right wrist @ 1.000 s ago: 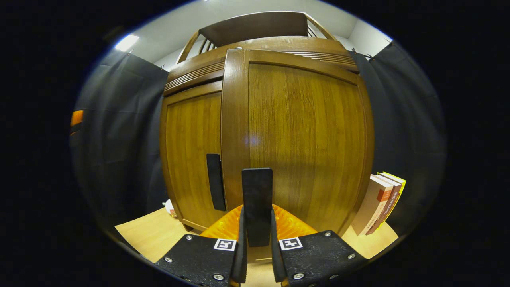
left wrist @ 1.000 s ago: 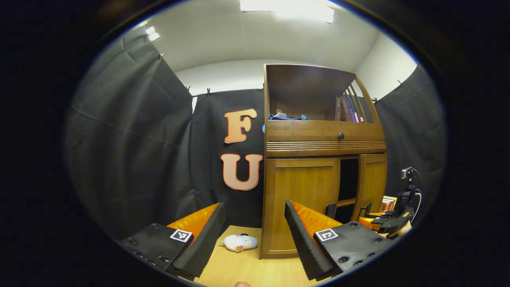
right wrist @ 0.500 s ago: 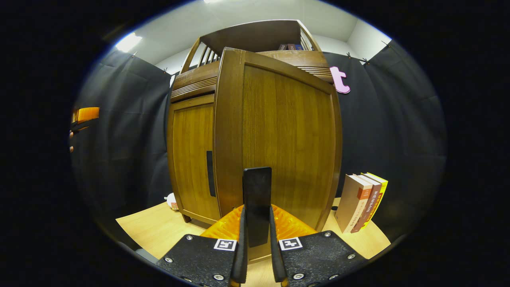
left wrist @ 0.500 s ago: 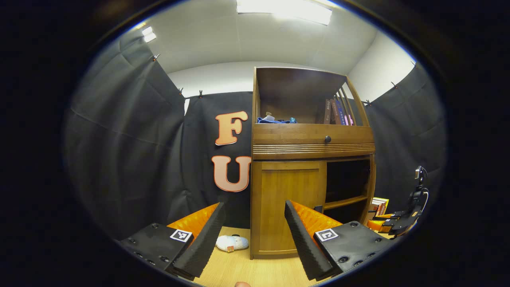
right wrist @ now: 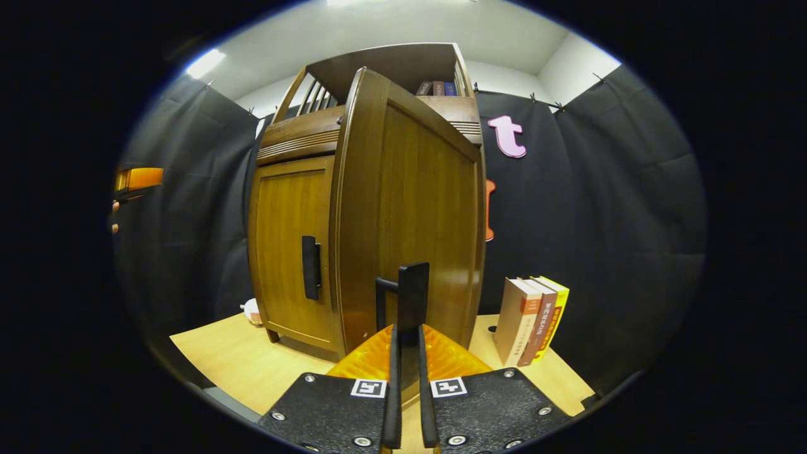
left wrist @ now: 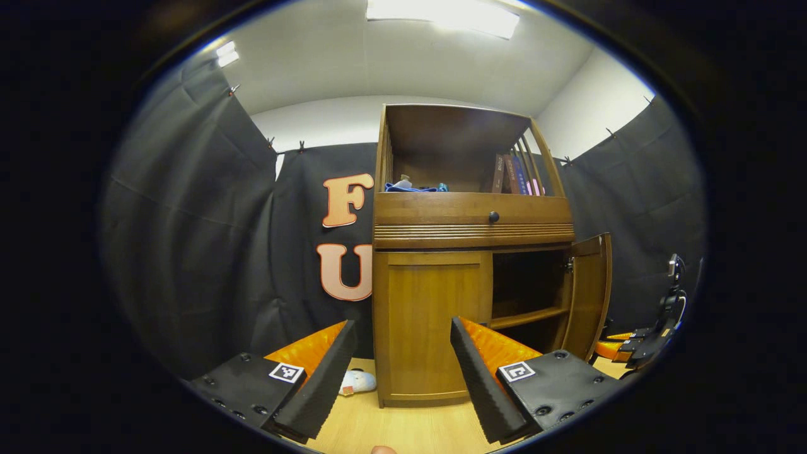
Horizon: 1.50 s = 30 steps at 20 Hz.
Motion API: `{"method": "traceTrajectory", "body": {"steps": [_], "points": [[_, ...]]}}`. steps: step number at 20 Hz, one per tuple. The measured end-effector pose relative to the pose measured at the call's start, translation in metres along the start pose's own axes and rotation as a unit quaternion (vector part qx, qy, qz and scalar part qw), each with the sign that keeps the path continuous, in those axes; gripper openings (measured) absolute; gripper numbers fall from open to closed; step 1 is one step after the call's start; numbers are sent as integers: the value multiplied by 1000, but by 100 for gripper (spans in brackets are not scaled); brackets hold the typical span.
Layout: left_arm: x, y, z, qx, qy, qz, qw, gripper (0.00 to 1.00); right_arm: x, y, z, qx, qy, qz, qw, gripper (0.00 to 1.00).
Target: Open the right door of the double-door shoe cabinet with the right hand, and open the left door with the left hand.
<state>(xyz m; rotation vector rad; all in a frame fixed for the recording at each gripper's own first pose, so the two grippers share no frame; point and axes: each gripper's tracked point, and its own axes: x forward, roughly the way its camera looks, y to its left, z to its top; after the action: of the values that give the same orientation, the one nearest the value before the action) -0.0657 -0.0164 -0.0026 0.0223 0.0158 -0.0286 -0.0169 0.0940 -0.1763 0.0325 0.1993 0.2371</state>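
Right tongs [right wrist: 407,403] pinching right door [right wrist: 410,214] handle [right wrist: 413,293]: swing wide along the hinge arc; left tongs [left wrist: 397,372], spread, next take the left door [left wrist: 432,325].

Right door [right wrist: 416,208] hides cabinet interior; plush toy [left wrist: 357,382] (half-covered) unidentifiable.

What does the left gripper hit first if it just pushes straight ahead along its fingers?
Most likely the closed left door of the shoe cabinet. The left gripper is open, fingers apart and holding nothing, and that panel sits between them, well short of contact. Depth is hard to judge through the fisheye.
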Motion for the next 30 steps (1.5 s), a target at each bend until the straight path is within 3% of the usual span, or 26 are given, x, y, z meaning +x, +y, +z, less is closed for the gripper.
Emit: {"method": "traceTrajectory", "body": {"steps": [2,8,12,15,16,21,22,25,27,30], "points": [[1,-9,-3,0,3,-7,1000,99,-5,-10,-1,4,-1,-6,1000,9],[2,-31,-9,5,10,-23,1000,97,-19,-43,0,2,-3,-27,1000,8],[7,-40,-15,0,13,-31,999,99,-26,-70,2,-4,-5,-52,999,1],[8,-42,-18,3,17,-34,999,97,-28,-82,2,2,-3,-52,999,5],[10,-45,-21,4,20,-36,999,94,-29,-87,1,-3,-2,-51,999,0],[23,-56,-32,5,29,-42,999,94,-31,-113,2,-8,2,-60,998,0],[31,-58,-34,7,31,-41,999,99,-30,-121,2,-5,2,-66,998,0],[40,-57,-43,9,37,-35,999,94,-31,-135,1,16,3,-66,998,0],[46,-58,-48,5,39,-34,999,97,-30,-139,0,19,3,-62,998,0],[59,-61,-54,2,36,-31,999,94,-31,-140,-1,24,4,-59,998,0]]}}
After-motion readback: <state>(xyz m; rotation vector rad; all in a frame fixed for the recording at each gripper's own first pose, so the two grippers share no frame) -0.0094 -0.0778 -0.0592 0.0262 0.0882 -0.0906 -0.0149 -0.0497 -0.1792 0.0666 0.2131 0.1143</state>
